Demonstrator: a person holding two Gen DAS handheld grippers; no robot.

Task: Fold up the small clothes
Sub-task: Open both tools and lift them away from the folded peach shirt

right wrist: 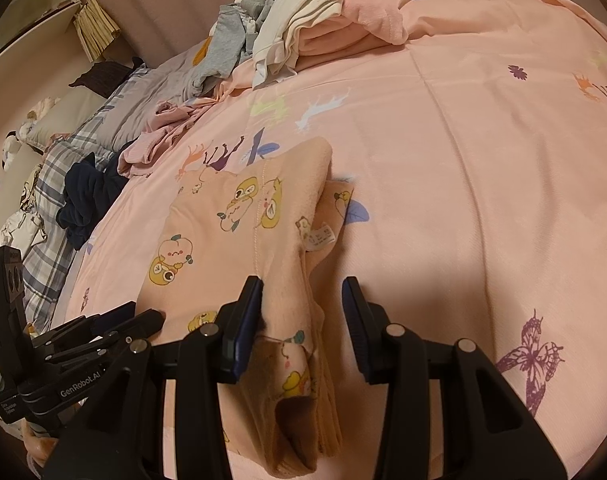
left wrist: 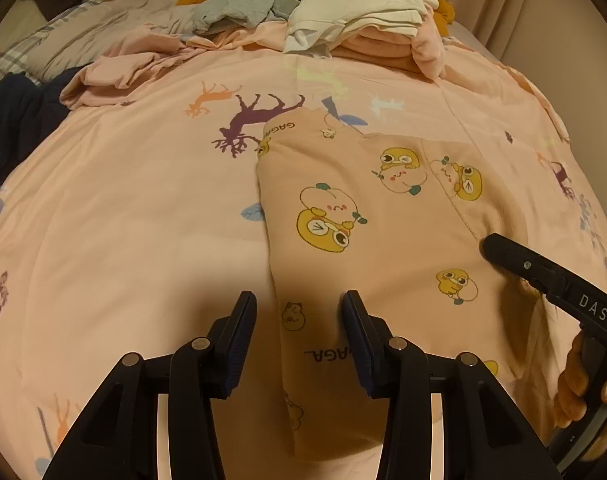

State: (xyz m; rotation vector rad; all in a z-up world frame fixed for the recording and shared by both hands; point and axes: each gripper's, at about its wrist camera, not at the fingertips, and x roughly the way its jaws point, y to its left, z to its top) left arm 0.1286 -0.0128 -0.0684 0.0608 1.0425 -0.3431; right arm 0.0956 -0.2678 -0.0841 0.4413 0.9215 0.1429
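Broadly, a pink bedspread [left wrist: 143, 200] printed with deer and butterflies fills both views and serves as the work surface. At twelve o'clock on it sits a stack of folded cream and pink clothes [left wrist: 367, 24], seemingly finished, with loose grey garments [left wrist: 247, 0] at eleven o'clock and a dark navy heap [left wrist: 11, 128] at nine o'clock that look still to be folded. No basket or box shows, so nothing is contained. The peach cartoon-print garment [left wrist: 383, 216] lies at centre, partly folded lengthwise; I judge the task roughly midway. The left gripper [left wrist: 299, 336] has its jaws half open over the garment's near edge, clamping nothing. The right gripper [right wrist: 303, 320] also stands half open, with a raised fold touching its left pad but not clamped.
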